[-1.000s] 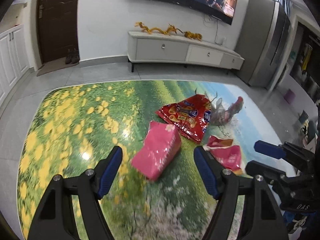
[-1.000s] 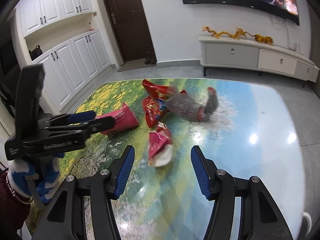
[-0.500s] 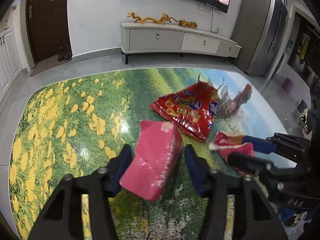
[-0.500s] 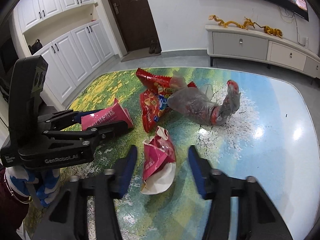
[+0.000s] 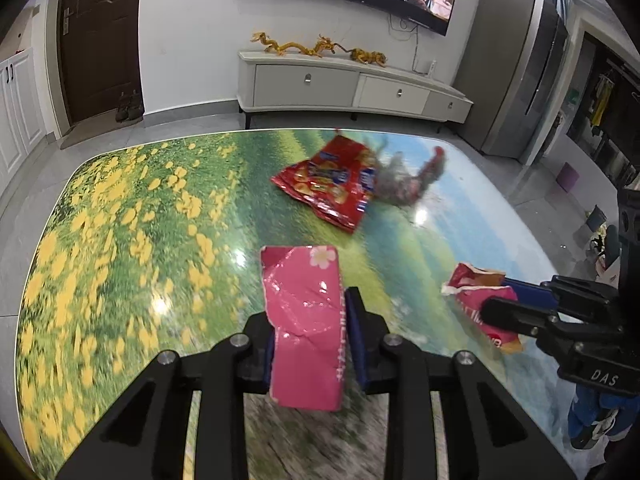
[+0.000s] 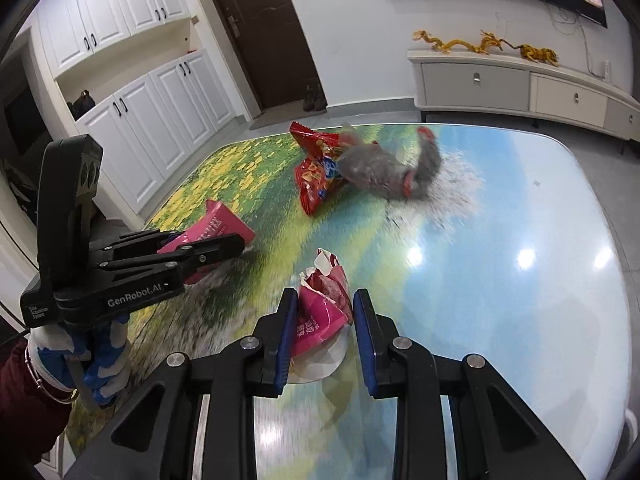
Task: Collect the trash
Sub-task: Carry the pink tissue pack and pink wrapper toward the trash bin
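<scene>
Trash on the printed table (image 5: 120, 216): pink wrapper (image 5: 306, 328) sits between the left gripper (image 5: 310, 344) pads, long axis along the fingers, jaws just closed in and pinching its sides. Torn pink packet (image 6: 322, 312) lies between the right gripper (image 6: 324, 328) fingers, jaws also just narrowed; left pad touches, right pad contact I cannot tell. Farther out, red snack bag (image 5: 328, 184) and crumpled grey plastic bag (image 6: 384, 170) overlap mid-table, well apart from both grippers. Nothing blocks a lift; the two grippers sit near each other.
</scene>
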`<state>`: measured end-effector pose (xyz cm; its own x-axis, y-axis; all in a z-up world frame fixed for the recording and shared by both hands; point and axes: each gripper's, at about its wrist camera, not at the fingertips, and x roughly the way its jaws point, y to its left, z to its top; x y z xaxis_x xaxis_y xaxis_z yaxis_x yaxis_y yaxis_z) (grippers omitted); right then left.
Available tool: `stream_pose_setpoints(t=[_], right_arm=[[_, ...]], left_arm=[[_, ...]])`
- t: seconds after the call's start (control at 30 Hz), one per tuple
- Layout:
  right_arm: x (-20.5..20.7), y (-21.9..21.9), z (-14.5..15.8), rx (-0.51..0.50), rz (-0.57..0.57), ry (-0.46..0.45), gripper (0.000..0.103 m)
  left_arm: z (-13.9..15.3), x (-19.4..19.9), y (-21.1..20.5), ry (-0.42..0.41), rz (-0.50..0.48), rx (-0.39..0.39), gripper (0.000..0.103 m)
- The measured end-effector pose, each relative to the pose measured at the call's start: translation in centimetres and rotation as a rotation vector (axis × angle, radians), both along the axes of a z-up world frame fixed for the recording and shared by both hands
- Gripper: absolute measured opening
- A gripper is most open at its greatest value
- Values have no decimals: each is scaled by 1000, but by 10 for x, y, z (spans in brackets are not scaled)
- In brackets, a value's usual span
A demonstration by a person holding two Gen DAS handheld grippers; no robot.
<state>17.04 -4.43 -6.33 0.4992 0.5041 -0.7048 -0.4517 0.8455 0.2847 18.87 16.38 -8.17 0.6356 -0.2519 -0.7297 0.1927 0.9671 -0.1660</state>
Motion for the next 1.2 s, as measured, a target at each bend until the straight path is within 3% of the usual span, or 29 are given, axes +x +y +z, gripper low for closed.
stream_pose_setpoints(t=[0.23, 0.7, 0.9, 1.2], right_arm=[[-38, -53, 15, 30, -94, -28, 26], [-108, -164, 59, 59, -290, -154, 26], [-128, -228, 53, 71, -419, -156, 26], [-148, -330, 4, 57, -651, -58, 26]], left_arm=[[26, -25, -32, -39, -49, -29, 27], [83, -55, -138, -108, -253, -119, 26], [87, -54, -201, -96, -363, -98, 26], [61, -46, -334, 12, -558, -61, 26]])
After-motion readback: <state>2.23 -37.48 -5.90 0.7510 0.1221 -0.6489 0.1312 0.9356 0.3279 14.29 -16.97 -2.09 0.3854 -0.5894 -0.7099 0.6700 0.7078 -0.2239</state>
